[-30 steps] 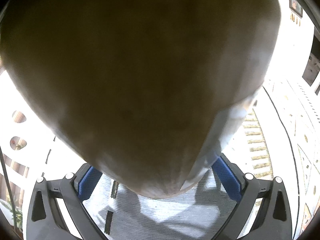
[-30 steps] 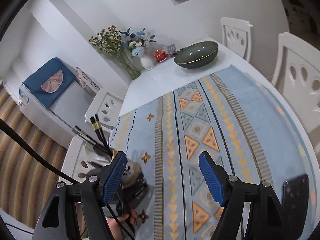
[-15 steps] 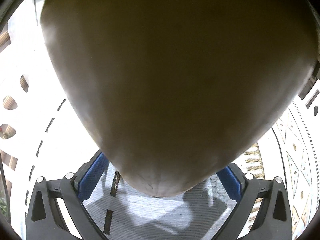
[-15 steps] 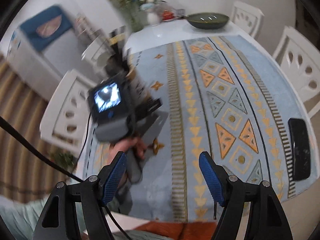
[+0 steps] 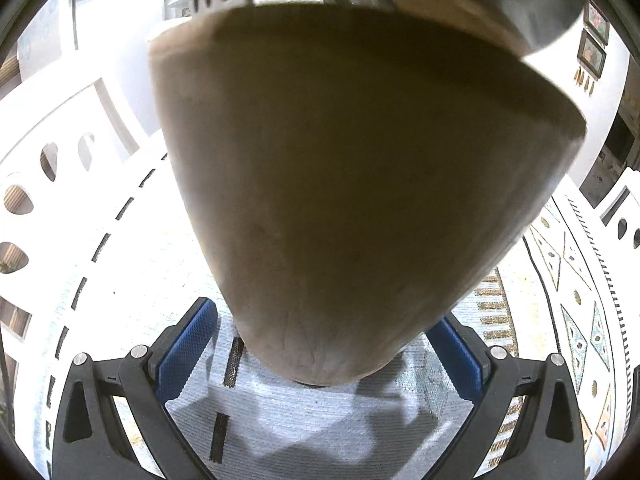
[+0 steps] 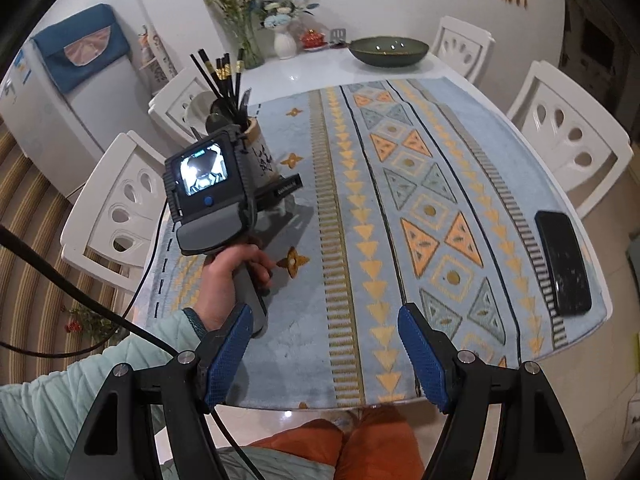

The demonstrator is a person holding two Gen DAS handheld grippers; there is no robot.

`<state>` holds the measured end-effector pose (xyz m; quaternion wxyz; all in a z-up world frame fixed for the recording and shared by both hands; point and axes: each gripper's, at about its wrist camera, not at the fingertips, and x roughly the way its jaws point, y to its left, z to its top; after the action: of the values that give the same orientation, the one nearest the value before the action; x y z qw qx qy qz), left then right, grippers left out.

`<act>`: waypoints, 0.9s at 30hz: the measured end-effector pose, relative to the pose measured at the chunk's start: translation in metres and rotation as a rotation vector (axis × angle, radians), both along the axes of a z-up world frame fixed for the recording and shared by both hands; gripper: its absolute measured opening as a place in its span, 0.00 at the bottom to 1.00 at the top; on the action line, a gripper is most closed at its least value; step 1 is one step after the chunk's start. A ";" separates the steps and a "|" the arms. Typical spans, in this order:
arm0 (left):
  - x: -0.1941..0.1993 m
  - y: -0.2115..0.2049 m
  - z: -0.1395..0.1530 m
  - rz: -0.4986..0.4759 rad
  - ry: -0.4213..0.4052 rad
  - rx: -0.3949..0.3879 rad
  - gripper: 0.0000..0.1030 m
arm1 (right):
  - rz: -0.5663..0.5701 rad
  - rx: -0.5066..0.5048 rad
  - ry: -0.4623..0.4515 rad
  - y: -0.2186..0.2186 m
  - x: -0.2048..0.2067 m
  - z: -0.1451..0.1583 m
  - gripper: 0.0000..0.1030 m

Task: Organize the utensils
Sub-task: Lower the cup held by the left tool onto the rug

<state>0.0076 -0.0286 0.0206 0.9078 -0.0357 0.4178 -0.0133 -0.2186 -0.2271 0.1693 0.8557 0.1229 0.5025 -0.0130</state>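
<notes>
**Desk:** Where is the utensil holder [image 6: 262,152]?

**Photographer:** Upright on the patterned tablecloth [image 6: 344,264], left of centre in the right wrist view, black chopsticks [image 6: 222,76] rising from it. In the left wrist view its brown wall fills most of the frame.

**Desk:** Is the left gripper [image 5: 320,332] clamped on it?

**Photographer:** Cannot tell. The holder stands between the blue pads [image 5: 186,346]. A sliver of cloth shows beside the pad at lower left, and the other pad's tip is hidden behind the holder. A hand [image 6: 228,276] grasps that gripper's handle.

**Desk:** And the right gripper [image 6: 324,356]?

**Photographer:** Jaws wide apart, nothing between them, at the bottom of the frame above the near table edge.

**Desk:** Anything else?

**Photographer:** A dark phone [image 6: 564,260] at lower right and a green bowl [image 6: 388,50] at the top.
</notes>
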 end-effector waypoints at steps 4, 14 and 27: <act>0.001 0.000 0.005 -0.001 0.008 0.006 0.99 | 0.017 0.023 0.029 -0.001 0.007 -0.005 0.71; -0.009 -0.006 0.007 -0.002 -0.010 0.048 0.99 | 0.045 0.065 0.044 -0.028 0.040 -0.008 0.71; 0.002 -0.025 -0.007 0.015 0.020 0.104 0.99 | 0.004 0.194 0.083 -0.088 0.089 -0.029 0.71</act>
<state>0.0097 -0.0541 0.0134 0.9042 0.0082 0.4267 0.0155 -0.1294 -0.3152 0.1403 0.8183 0.2034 0.5367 0.0325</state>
